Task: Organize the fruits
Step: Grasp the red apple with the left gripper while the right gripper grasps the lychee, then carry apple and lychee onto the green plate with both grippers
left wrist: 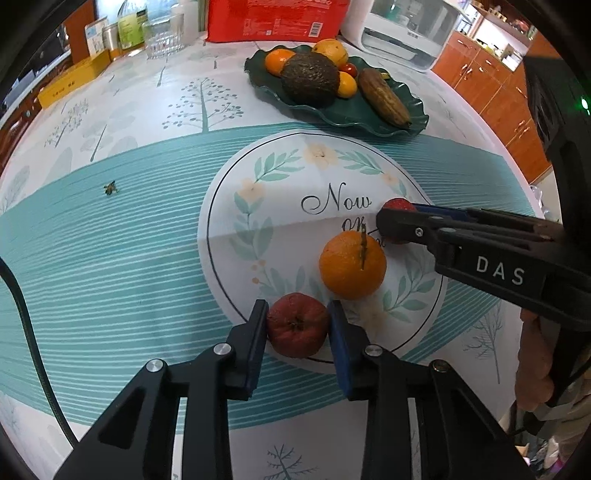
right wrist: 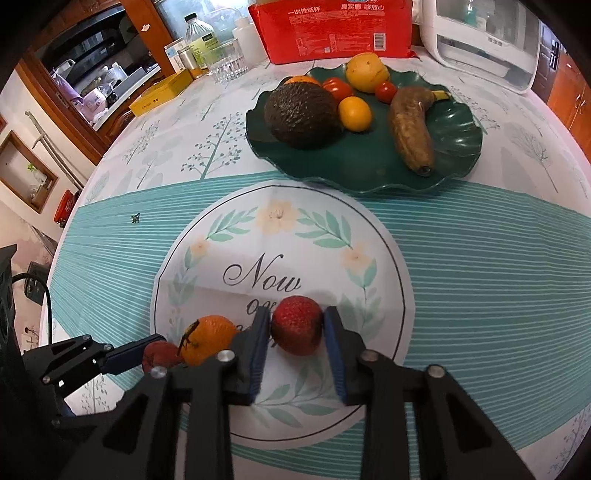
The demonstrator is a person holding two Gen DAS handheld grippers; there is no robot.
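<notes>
In the left wrist view my left gripper (left wrist: 298, 317) is shut on a dull red, wrinkled fruit (left wrist: 295, 330) at the near rim of the printed white circle (left wrist: 236, 236) on the tablecloth. Just beyond it lies an orange (left wrist: 352, 264) with a stem. My right gripper (left wrist: 397, 223) comes in from the right, shut on a bright red strawberry (left wrist: 398, 204). The right wrist view shows that gripper (right wrist: 297, 319) with both blue pads pressing the strawberry (right wrist: 297, 326). Left of it are the orange (right wrist: 208, 343), the wrinkled fruit (right wrist: 159, 354) and my left gripper (right wrist: 146, 354).
A dark green wavy plate (right wrist: 454, 147) at the back holds an avocado (right wrist: 301, 116), a brown banana (right wrist: 412, 133), oranges and small tomatoes. Behind it stand a red package (right wrist: 332, 29), a glass (right wrist: 225, 62), bottles, a yellow box (right wrist: 162, 92) and a white appliance (right wrist: 484, 44). A person's hand (left wrist: 535, 354) holds the right gripper.
</notes>
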